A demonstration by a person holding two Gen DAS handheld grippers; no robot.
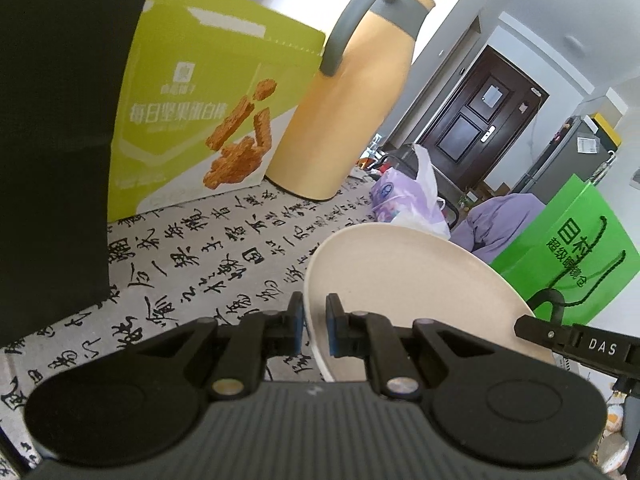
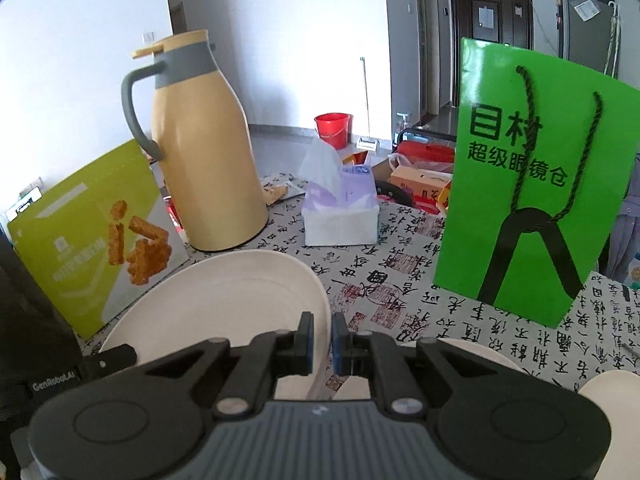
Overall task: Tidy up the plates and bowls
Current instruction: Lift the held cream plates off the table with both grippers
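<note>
Two grippers share one cream plate [image 1: 404, 280]: we have the left gripper [image 1: 314, 326] clenched on its near-left rim and the right gripper [image 2: 322, 340] clenched on the opposite rim, so the plate hangs between our hands, tilted and lifted off the table [image 1: 208, 264]. From the left gripper the plate spreads away to the right and far side; from the right gripper it spreads to the left. Neither hand is nearer; each holds its own edge, and we judge that the coming move depends on keeping both ends level as the plate travels. Low in the right wrist view, two more pale rims show near the right gripper, a second plate [image 2: 480, 354] and what may be a bowl [image 2: 612, 390], probably where stacking happens. The tablecloth is printed with black calligraphy. On its far side stand a yellow thermos [image 1: 348, 116], a snack box [image 1: 200, 120], a tissue pack [image 2: 340, 212] and a green paper bag [image 2: 532, 184]. Beyond lie a dark door [image 2: 490, 12] and a red bucket [image 2: 332, 128].
</note>
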